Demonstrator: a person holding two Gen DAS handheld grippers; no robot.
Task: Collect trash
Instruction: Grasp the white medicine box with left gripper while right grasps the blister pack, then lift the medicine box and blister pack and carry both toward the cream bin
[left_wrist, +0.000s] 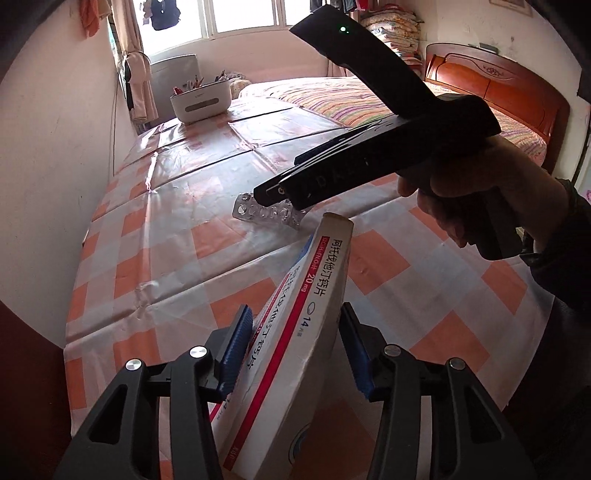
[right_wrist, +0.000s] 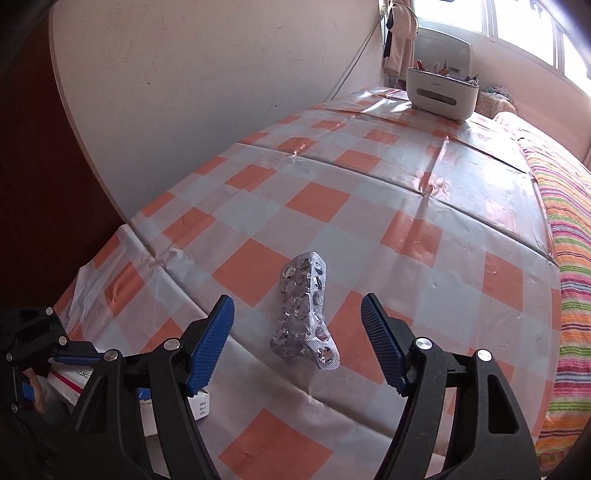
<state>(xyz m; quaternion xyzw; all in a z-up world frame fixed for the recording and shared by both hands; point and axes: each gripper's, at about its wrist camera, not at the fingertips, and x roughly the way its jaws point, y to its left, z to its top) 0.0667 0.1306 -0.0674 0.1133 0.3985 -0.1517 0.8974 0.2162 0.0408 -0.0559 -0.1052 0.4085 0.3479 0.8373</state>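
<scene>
Two pieces of trash in play: medicine box (left_wrist: 295, 332) between left gripper (left_wrist: 297, 347) pads, seemingly gripped; crumpled blister pack (right_wrist: 304, 310) on checked tablecloth (right_wrist: 369, 192), near that box, framed by wide-open right gripper (right_wrist: 297, 341). Next, probably: lower, close on pack.

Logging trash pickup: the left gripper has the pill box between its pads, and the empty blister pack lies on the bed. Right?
Not quite. The blister pack lies on the checked tablecloth, not the bed, as the right wrist view shows. The pill box is indeed between the left gripper pads.
</scene>
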